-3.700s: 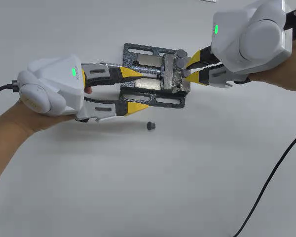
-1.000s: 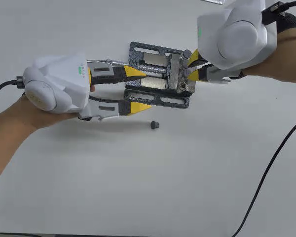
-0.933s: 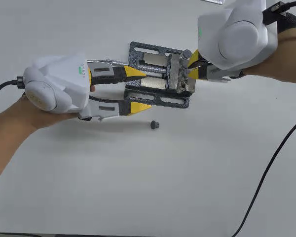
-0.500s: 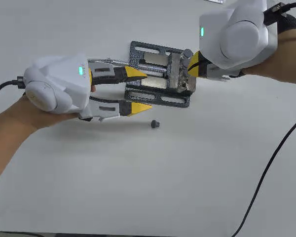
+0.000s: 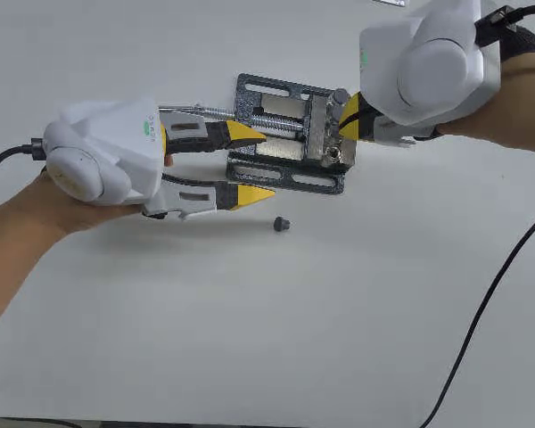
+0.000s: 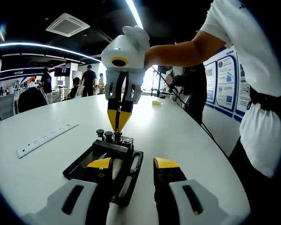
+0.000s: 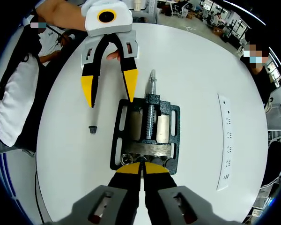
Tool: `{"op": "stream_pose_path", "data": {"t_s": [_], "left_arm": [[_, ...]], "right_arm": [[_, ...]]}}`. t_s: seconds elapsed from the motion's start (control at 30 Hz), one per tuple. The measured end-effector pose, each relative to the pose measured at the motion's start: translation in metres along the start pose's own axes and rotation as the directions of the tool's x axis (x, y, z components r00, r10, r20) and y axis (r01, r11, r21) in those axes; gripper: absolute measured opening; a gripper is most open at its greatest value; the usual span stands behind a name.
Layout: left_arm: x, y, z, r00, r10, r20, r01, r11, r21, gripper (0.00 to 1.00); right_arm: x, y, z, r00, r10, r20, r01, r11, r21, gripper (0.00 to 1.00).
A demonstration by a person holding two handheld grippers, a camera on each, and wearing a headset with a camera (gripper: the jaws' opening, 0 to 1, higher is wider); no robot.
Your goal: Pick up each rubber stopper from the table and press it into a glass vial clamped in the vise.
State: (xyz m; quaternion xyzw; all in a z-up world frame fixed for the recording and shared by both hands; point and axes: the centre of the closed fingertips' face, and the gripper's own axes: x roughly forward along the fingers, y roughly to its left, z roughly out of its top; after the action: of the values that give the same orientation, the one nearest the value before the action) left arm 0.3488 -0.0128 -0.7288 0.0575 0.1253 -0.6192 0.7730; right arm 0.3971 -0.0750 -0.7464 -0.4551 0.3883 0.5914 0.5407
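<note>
Vise [image 5: 285,181] sits on the white counter [image 5: 250,339], far of centre, with its screw [image 5: 272,118] running left to right. The vials [image 6: 113,137] are clamped in a row at its right end, the row running far to near. In the left gripper view three of them carry dark stoppers. The one at the near end, the open vial [image 7: 127,160], shows a bare round mouth in the right gripper view. The glass bodies are too small to make out.

Right gripper [image 5: 346,123] comes in from the far right. Jaws together, yellow tips down on the capped vial [image 6: 117,137] next to the open one. Cannot tell whether the tips pinch that stopper's top or only touch it.

Left gripper [image 5: 260,162] comes in from the left, low over the counter. Jaws apart, nothing between them. Far jaw tip lies over the screw. Near jaw tip lies just beside the near edge of the vise base.

Loose stopper [image 5: 281,224] lies on the counter on the near side of the vise, apart from it. It is near the left gripper's near jaw tip, not touching.

Power strip [image 7: 227,140] lies on the counter beyond the far side of the vise, well apart. A black cable [image 5: 490,303] trails across the right of the counter.
</note>
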Motion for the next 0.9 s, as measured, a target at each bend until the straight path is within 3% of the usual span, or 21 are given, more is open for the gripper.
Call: {"op": "stream_pose_path", "data": {"t_s": [0.9], "left_arm": [[0.002, 0.0017, -0.0004, 1.0, 0.001, 0.0, -0.001, 1.0, 0.004, 0.31]], "right_arm": [[0.0014, -0.0004, 0.0014, 0.9996, 0.003, -0.027, -0.004, 1.0, -0.008, 0.01]]}}
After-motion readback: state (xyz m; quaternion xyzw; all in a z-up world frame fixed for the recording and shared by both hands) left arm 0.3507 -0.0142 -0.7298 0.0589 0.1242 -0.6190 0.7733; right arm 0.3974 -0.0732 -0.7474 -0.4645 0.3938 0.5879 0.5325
